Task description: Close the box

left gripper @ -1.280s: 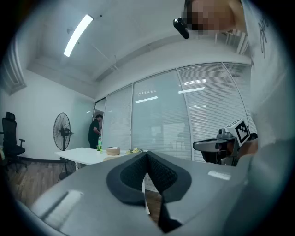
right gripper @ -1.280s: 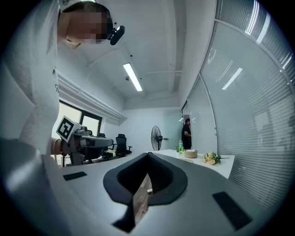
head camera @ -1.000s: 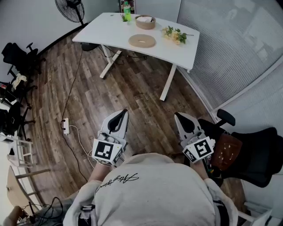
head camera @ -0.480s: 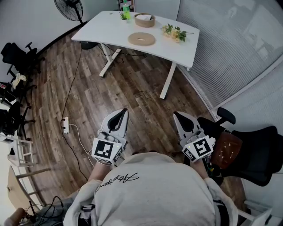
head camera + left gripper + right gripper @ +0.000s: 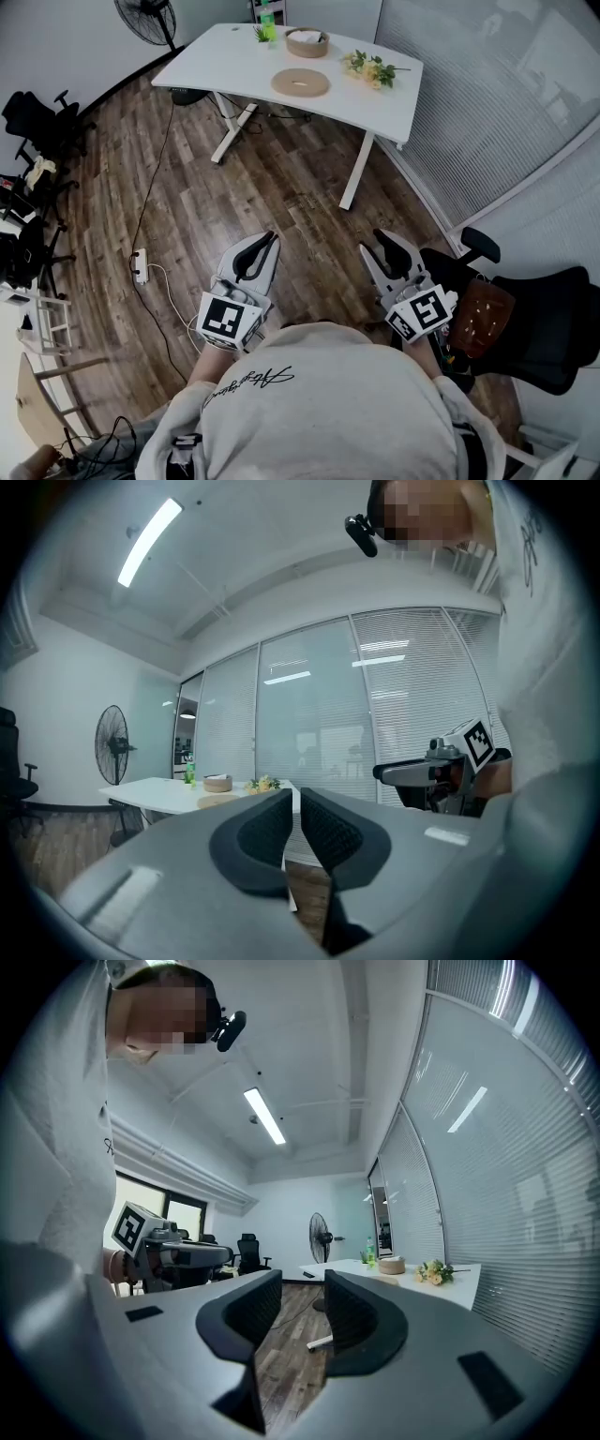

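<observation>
The person stood on the wood floor, low in the head view, and held both tools out level. The left gripper (image 5: 267,241) had its fingers almost together. Only a thin crack showed between them, and nothing was in it. The right gripper (image 5: 372,244) had just been opening its jaws. They were a little apart, with nothing between them.

The thing to close looked like the small round tub (image 5: 307,43) at the top of the head view, on the far side of the white table (image 5: 394,108). I could not be sure it was the box. A flat round piece (image 5: 301,84), maybe its lid, lay on the table near the tub but not touching it. Both were well away from the grippers.

A few things could go wrong. The person had to walk up first, and a cord (image 5: 150,197) ran over the floor at the left, so a foot could catch on it. The black chair (image 5: 534,319) sat just beside the right gripper at the lower right, and an elbow could bump it. The flat piece looked thin, so the fingers could slide off it. The left tool could grab nothing until its fingers opened. The flowers (image 5: 370,70) and the green bottle (image 5: 269,19) stood close by and could get knocked over. The lid could also land crooked.
</observation>
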The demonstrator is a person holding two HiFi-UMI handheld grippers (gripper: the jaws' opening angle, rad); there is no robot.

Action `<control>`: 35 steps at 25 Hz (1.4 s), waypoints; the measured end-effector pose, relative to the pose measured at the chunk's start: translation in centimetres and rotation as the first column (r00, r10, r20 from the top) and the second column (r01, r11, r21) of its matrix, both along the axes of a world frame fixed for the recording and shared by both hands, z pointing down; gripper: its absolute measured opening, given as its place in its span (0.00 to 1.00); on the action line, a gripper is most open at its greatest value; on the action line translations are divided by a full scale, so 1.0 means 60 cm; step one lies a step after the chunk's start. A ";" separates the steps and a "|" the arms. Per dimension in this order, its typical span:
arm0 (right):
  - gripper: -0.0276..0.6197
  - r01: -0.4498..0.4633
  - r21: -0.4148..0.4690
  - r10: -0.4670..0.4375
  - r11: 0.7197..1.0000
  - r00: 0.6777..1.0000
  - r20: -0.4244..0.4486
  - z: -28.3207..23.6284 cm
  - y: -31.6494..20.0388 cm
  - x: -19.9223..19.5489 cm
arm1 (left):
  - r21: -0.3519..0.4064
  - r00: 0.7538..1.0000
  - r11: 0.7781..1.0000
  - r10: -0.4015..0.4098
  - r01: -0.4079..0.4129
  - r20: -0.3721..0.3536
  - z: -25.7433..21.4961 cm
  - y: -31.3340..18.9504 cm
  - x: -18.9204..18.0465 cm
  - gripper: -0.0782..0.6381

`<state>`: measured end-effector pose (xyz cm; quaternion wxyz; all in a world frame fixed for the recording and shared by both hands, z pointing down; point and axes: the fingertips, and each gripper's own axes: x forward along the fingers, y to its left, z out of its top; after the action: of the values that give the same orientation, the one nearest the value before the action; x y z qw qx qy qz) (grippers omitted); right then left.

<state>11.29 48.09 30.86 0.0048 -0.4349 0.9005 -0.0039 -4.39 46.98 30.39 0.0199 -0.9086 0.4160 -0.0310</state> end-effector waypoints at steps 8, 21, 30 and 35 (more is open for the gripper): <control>0.42 -0.020 -0.009 0.020 1.000 1.000 0.024 0.003 -0.002 0.002 | 0.000 1.000 1.000 0.010 -0.010 -0.024 -0.004 0.003 0.000 0.35; 0.72 -0.052 -0.011 0.052 0.999 0.997 0.059 -0.002 -0.007 0.000 | -0.021 0.993 1.000 0.006 -0.008 -0.121 -0.010 -0.004 -0.019 0.69; 0.81 -0.057 -0.018 0.058 0.998 0.996 0.074 -0.004 -0.004 -0.004 | -0.016 0.991 1.000 -0.010 0.007 -0.137 -0.015 -0.001 -0.032 0.76; 0.81 -0.037 -0.036 0.040 0.999 0.996 0.074 0.006 -0.002 -0.021 | -0.020 0.990 1.000 -0.022 0.019 -0.140 -0.012 0.000 -0.043 0.76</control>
<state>10.04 47.99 31.24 0.0309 -0.4518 0.8909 -0.0357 -6.97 46.98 29.69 -0.0184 -0.9044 0.4253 0.0288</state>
